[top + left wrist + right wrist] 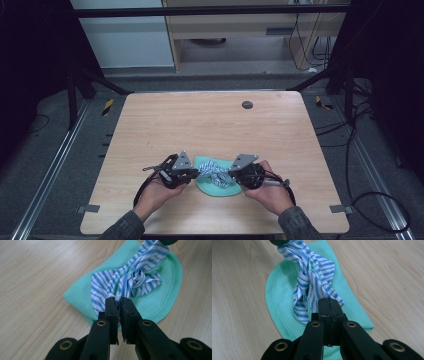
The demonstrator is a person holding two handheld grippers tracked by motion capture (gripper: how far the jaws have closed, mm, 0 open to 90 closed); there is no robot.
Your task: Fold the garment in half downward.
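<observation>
On the wooden bench (210, 130), at about 6 o'clock from its centre, the left claw (196, 173) lies in the person's left hand (159, 192) and points toward 3 o'clock. Its jaws are clamped on one end of the blue-and-white striped cloth (214, 170); in the left gripper view the fabric (125, 281) is pinched in the narrow slit between the black jaws of that claw (119, 302).

The striped cloth is twisted into a loose knot and stretched between the two claws, resting on a mint-green waffle-weave cloth (215, 187) that lies flat on the bench, folded with one rounded edge.

At 3 o'clock of the knot, the right claw (231, 175), held in the right hand (270, 192), points toward 9 o'clock. Its jaws are pressed tight together on the other end of the striped cloth (314, 277), as the right gripper view shows at that claw (329, 303), with the green cloth (279, 297) beneath.
</observation>
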